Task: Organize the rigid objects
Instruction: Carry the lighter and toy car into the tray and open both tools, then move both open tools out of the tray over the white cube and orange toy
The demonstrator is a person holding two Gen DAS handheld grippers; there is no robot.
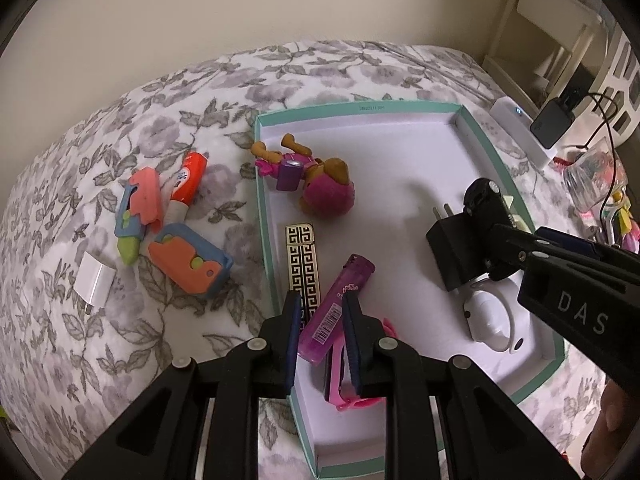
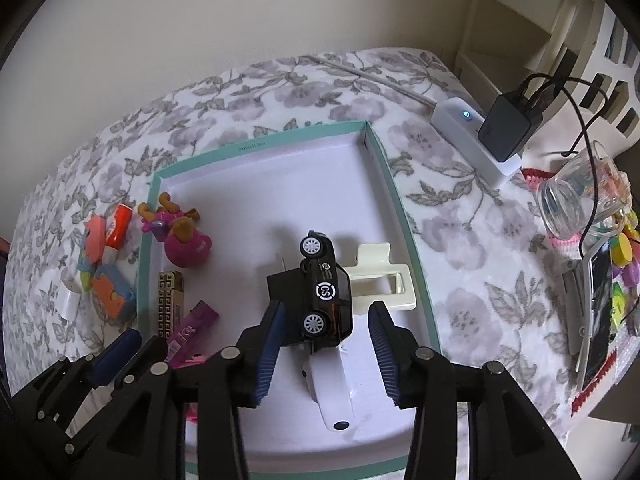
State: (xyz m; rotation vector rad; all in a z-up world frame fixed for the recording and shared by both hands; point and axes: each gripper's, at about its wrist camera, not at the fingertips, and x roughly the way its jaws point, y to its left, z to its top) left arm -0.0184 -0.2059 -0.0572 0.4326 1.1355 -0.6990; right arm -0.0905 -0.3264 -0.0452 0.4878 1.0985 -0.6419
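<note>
Tray (image 1: 264, 216) on flowered bed (image 1: 160, 120), orange toys (image 1: 188, 260) outside at its 9 o'clock. Left gripper (image 1: 320, 304) over near-left corner of tray, fingers narrowly apart beside purple lighter (image 1: 340, 300); pressing on it or not, impossible to tell. At 3 o'clock from there, black car (image 2: 326, 292) on its side upon black charger (image 2: 284, 284), inside tray. Right gripper (image 2: 326, 312) around car, fingers apart, right pad clear of it.

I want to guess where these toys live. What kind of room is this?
Probably a bedroom. The teal box sits on a soft flowered blanket, like a bed against the wall. A charger is plugged into a white power strip beside it.
</note>
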